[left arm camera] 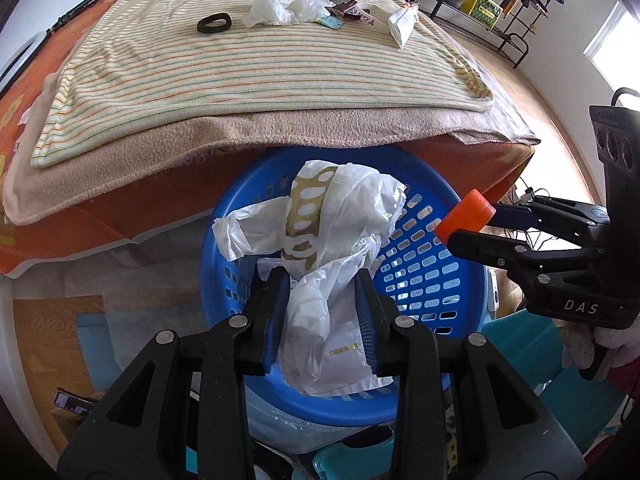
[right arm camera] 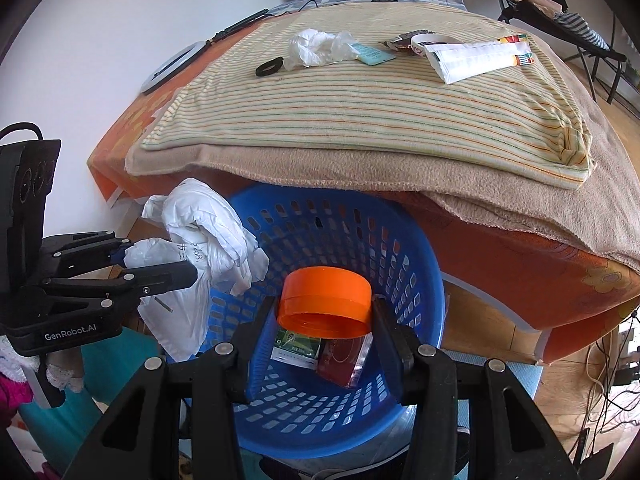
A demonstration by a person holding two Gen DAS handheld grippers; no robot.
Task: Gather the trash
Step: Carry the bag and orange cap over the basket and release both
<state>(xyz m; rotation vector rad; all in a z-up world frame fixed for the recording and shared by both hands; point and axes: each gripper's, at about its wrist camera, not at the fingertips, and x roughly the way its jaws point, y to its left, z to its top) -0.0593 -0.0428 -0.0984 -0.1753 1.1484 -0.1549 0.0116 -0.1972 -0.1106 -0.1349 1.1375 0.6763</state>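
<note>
- The left gripper [left arm camera: 322,312] pinches a crinkled white plastic bag [left arm camera: 328,232] with gold print, held above the round, perforated blue basket [left arm camera: 432,272].
- The right gripper [right arm camera: 325,320] clamps a smooth, round orange lid [right arm camera: 325,300] over the same basket, above flat packets [right arm camera: 320,350] on its bottom.
- Farther off, crumpled white plastic [right arm camera: 320,48] and a folded white paper wrapper [right arm camera: 476,59] lie on the striped towel [right arm camera: 360,112].

Bed [right arm camera: 500,240] w/ orange flowered sheet carries a beige blanket [right arm camera: 400,168], striped towel [right arm camera: 360,104] on top of that. On towel: crumpled white plastic [right arm camera: 316,48], black ring [right arm camera: 270,67], teal packet [right arm camera: 374,55], brown wrappers [left arm camera: 344,8], long white tube [right arm camera: 476,60]. Blue basket [right arm camera: 424,264] on floor, just beside bed edge.
</note>
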